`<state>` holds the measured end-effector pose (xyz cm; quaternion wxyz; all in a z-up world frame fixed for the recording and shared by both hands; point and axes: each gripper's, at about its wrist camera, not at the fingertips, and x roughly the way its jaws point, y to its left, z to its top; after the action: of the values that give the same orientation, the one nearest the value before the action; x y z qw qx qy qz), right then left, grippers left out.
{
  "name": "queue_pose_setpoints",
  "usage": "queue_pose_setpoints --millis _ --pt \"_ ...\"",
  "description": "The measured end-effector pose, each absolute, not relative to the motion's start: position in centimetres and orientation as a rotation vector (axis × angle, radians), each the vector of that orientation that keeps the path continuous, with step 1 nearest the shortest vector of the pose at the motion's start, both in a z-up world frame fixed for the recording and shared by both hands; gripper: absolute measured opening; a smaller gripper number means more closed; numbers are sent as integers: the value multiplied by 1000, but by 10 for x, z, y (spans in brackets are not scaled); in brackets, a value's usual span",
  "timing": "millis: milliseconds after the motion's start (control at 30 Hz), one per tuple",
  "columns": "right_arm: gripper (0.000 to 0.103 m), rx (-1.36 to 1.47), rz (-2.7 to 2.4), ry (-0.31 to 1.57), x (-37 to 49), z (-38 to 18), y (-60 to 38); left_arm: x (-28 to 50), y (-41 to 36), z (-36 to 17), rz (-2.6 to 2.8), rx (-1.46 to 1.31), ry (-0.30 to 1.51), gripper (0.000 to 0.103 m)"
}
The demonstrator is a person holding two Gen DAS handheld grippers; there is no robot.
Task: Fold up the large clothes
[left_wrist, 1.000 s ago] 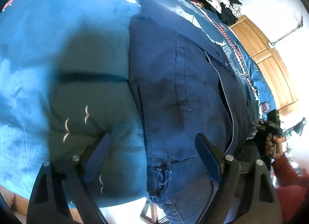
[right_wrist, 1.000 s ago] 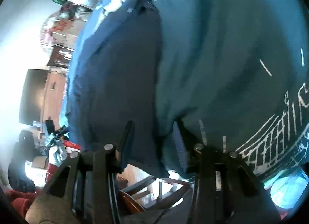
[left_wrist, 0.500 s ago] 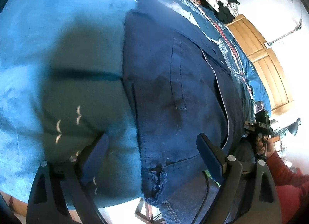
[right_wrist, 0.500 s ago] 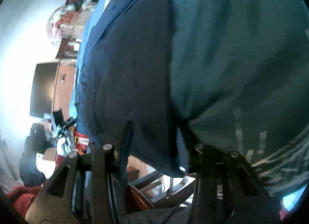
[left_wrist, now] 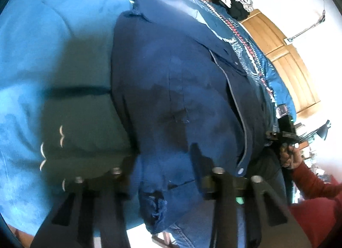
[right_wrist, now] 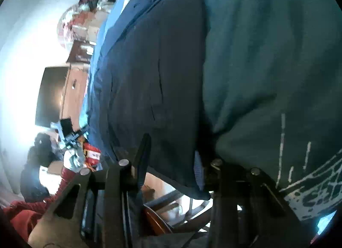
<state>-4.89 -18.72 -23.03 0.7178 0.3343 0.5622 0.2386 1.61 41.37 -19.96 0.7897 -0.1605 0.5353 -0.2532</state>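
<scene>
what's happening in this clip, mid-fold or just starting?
Looks like the start. A person holds a gripper in each hand at the near hem of a dark blue shirt spread on a blue bedspread. The left gripper has its jaws straddling the hem corner; the right gripper straddles the opposite hem edge. Neither is clamped yet, and no fold is made.

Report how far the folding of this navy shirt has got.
Done: the navy shirt lies spread flat on the blue bedcover, collar away from the cameras. In hand: the left gripper and the right gripper each straddle a near hem corner, jaws open around the cloth, not visibly clamped. Left: closing on the hem and every fold; none shows yet.
</scene>
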Motion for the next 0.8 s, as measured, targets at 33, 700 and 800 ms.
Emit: queue_pose_setpoints --millis 33,700,800 --pt "36 747 528 1250 -49 -233 -187 17 414 -204 -546 -351 1167 36" --pt "5 668 535 1186 -55 -206 -169 21 382 -202 -617 -407 1114 7" --pt "3 722 593 1084 -57 -168 -172 19 384 -176 -679 -519 1017 6"
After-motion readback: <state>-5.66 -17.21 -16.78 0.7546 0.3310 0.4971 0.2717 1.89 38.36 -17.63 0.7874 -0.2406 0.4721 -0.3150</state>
